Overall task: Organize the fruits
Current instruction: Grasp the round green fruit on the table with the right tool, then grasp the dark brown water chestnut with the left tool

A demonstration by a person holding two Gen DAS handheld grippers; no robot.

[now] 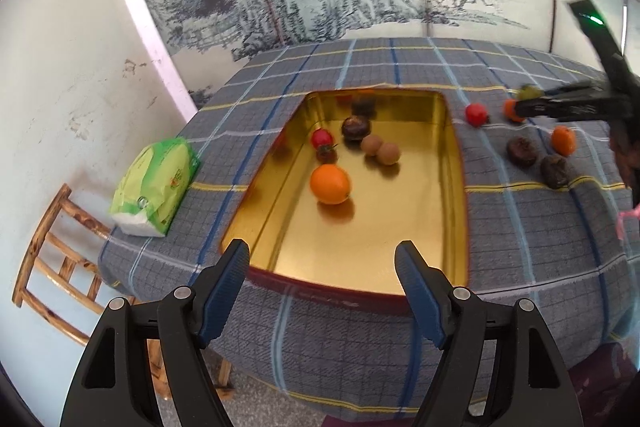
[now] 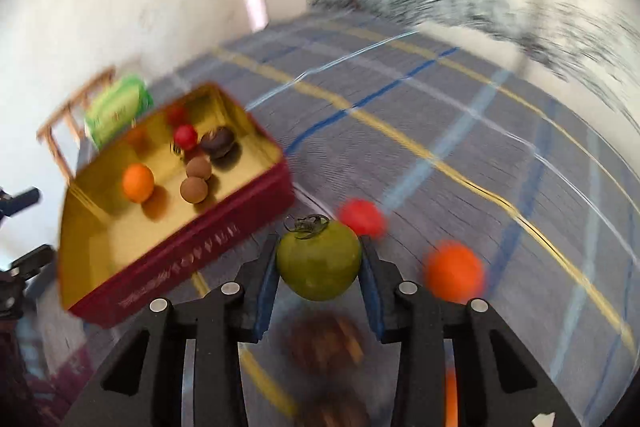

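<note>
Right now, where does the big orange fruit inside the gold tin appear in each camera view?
Left wrist view: the orange lies near the picture's middle, in the tin, nearer the camera than the other fruits.
Right wrist view: it is at left, in the tin's left half.
Shared landmark: the two brown round fruits beside it.

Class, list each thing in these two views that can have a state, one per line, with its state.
Left hand-held gripper: open, empty.
Right hand-held gripper: shut on green tomato.
Tin box: lidless, holding an orange and five smaller fruits.
Tissue pack: lying flat beside the box.
</note>
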